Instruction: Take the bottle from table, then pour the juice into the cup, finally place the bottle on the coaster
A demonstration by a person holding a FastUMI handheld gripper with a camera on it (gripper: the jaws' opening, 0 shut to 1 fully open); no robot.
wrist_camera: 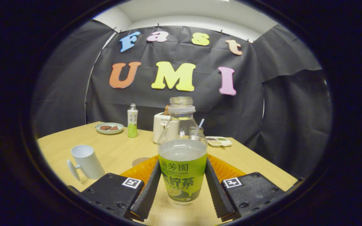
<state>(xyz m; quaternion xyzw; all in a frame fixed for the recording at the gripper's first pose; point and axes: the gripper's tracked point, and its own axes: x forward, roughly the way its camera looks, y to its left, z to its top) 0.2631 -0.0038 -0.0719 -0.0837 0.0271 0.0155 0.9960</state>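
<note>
Tool gripped the open bottle, upright, low in the middle of the frame.

The tool (182, 185) had both fingers pressed on the green label of the bottle (182, 157), which stood uncapped and about half full, in front of the orange coaster (225, 169). The cup (86, 161) sat at lower left on the bench (121, 150). For pouring, I'd keep the grip firm and tilt slowly over the cup's rim. The label's Latin line looked like "FONG YUEN" over Chinese characters.

bottle (182, 157): clear, green label, uncapped, upright, part full, between the tool's fingers
cup (86, 161): white, handled, tilted, left of the bottle
coaster (225, 169): orange, behind the bottle
</note>
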